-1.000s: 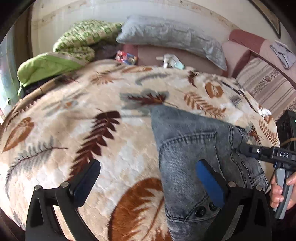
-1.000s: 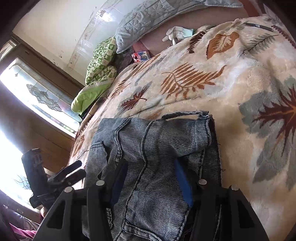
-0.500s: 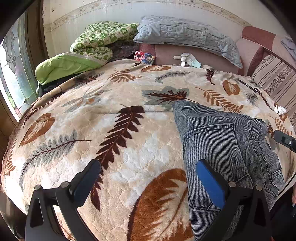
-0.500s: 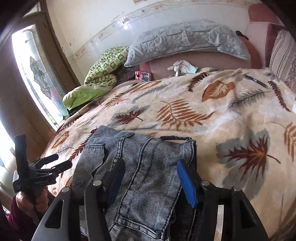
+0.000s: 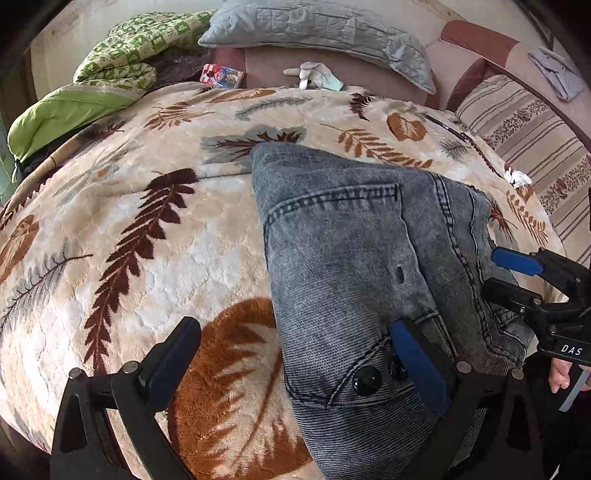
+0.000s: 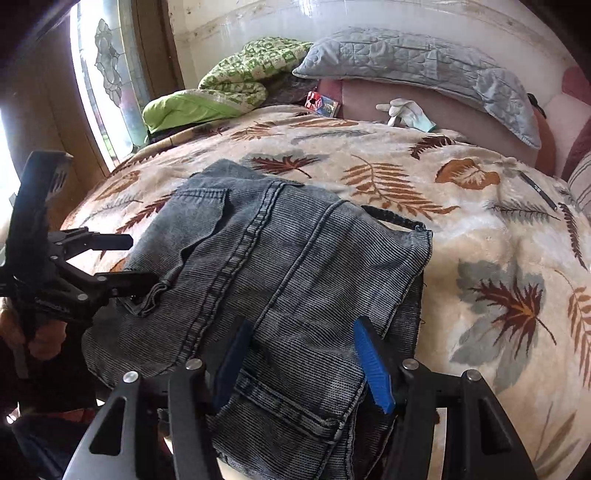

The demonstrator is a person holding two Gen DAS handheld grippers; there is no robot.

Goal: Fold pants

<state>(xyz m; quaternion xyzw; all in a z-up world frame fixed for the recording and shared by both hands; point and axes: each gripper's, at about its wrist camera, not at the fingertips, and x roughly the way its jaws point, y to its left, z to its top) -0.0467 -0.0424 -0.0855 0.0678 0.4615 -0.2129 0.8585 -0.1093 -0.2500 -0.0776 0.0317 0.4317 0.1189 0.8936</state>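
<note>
Folded denim pants (image 6: 280, 280) lie at blanket (image 5: 155, 258) near edge; left gripper (image 5: 295, 362) jaws wide apart, right gripper (image 6: 301, 356) parted, neither clamping, likely released after fold.

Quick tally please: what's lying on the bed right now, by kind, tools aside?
Jeans: 1
Grey pillow: 1
Green quilt: 1
Glove: 1
Small printed pack: 1
Pen: 1
Striped cushion: 1
Total: 7
</note>
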